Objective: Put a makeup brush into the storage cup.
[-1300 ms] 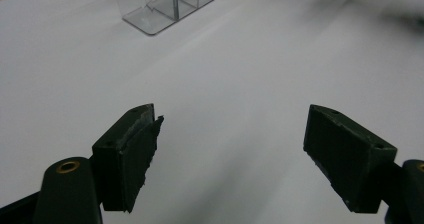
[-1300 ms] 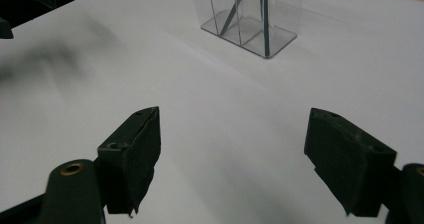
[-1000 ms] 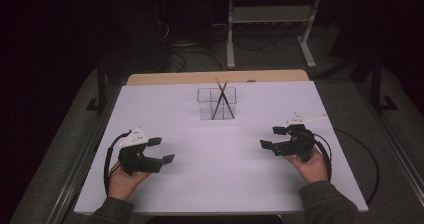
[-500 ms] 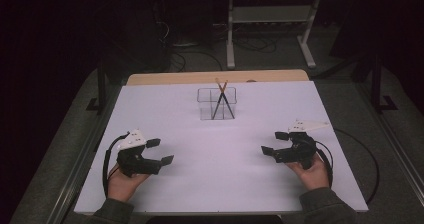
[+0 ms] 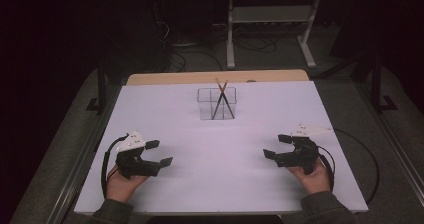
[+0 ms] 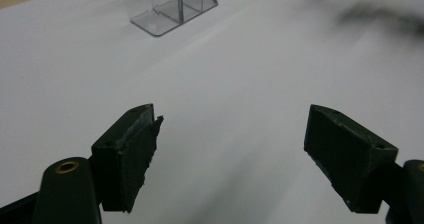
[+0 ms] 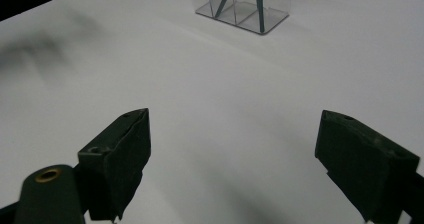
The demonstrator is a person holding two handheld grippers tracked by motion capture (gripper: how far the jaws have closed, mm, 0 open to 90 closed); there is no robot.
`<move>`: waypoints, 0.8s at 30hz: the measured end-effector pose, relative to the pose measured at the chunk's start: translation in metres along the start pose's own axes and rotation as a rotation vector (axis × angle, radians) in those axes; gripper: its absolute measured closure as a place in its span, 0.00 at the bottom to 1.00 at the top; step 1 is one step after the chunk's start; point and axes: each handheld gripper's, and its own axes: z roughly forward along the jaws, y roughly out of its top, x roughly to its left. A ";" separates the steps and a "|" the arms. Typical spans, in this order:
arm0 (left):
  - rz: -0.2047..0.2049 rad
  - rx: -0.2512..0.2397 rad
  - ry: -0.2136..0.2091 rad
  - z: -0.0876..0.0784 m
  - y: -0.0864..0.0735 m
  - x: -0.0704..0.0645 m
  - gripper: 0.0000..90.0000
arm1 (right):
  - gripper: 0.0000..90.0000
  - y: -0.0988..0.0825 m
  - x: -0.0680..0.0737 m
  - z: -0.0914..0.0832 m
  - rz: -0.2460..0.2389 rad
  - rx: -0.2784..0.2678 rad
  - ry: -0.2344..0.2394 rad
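A clear plastic box (image 5: pixel 217 105) with inner dividers stands at the middle back of the white table (image 5: pixel 220 189). Two thin dark sticks with orange tops (image 5: pixel 221 96) cross inside it. My left gripper (image 5: pixel 160 152) rests near the front left, held in a hand, jaws wide apart and empty. My right gripper (image 5: pixel 277 146) sits near the front right, facing inward; its jaws have just been opening and nothing is between them. The left gripper view has the left gripper (image 6: pixel 232 149) over bare table, with the box (image 6: pixel 170 9) far ahead. The right gripper (image 7: pixel 232 154) likewise faces the box (image 7: pixel 245 6).
A wooden strip (image 5: pixel 215 77) runs along the table's far edge. Beyond it a white metal stand (image 5: pixel 270 34) and cables lie on the dark floor. A black cable (image 5: pixel 367 159) loops off the table's right side. Wide bare tabletop lies between the grippers and the box.
The right hand has slid a little toward the near edge of the table. The left hand has stayed where it was. The box and sticks have not moved.
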 end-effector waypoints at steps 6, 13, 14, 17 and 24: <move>-0.006 0.002 0.002 0.000 -0.001 -0.001 0.22 | 0.15 -0.003 0.001 0.000 0.002 0.005 -0.005; 0.002 0.010 -0.003 0.001 -0.002 -0.001 0.22 | 0.15 -0.006 0.002 -0.002 0.003 -0.008 -0.015; 0.000 0.010 -0.004 0.001 -0.002 -0.001 0.22 | 0.15 -0.007 0.002 -0.003 0.004 -0.010 -0.015; -0.001 0.012 -0.004 0.001 -0.003 -0.001 0.22 | 0.15 -0.008 0.002 -0.004 0.002 -0.014 -0.018; 0.007 0.018 -0.009 0.002 -0.003 -0.001 0.22 | 0.15 -0.011 0.003 -0.007 0.008 -0.024 -0.019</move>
